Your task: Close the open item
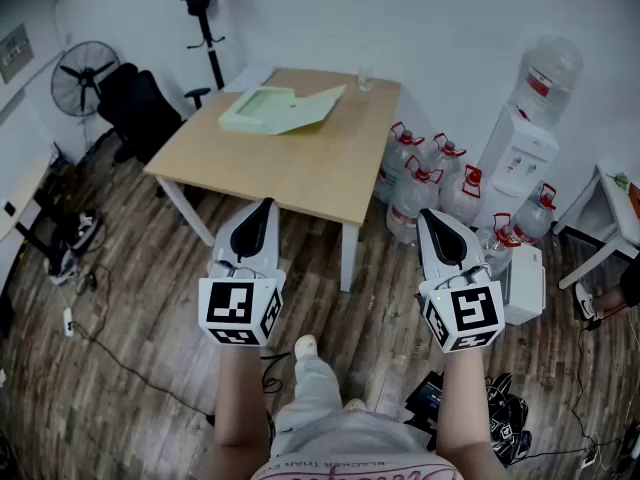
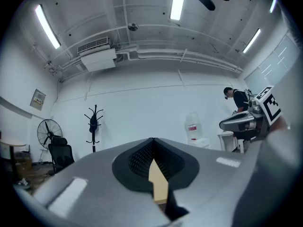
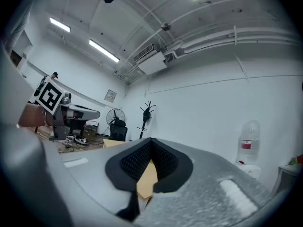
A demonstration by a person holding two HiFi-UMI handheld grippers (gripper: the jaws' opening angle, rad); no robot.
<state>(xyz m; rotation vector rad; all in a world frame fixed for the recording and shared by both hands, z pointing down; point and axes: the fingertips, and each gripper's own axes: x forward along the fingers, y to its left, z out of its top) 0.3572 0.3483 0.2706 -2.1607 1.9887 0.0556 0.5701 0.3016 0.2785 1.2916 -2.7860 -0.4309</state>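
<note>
On the wooden table (image 1: 300, 173) lies an open green folder (image 1: 280, 110)

- 2 grippers: left gripper (image 1: 264, 206), right gripper (image 1: 430, 216)
- 1 wooden table (image 1: 300, 168)
- 1 green box (image 1: 272, 111)
- 1 glass (image 1: 365, 78)
- 1 dispenser (image 1: 515, 156)
- 1 jug (image 1: 548, 73) on top of it
- floor jugs (image 1: 415, 196): about 6, overlapping, exact count unclear
- 1 fan (image 1: 85, 76)
- 1 chair (image 1: 140, 108)
- 1 coat stand (image 1: 205, 18)

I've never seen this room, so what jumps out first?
The white left gripper and right gripper fill the front, jaws shut and empty. Beyond them a pale green box lies open on the wooden table. Big water bottles crowd the floor at its right.
</note>
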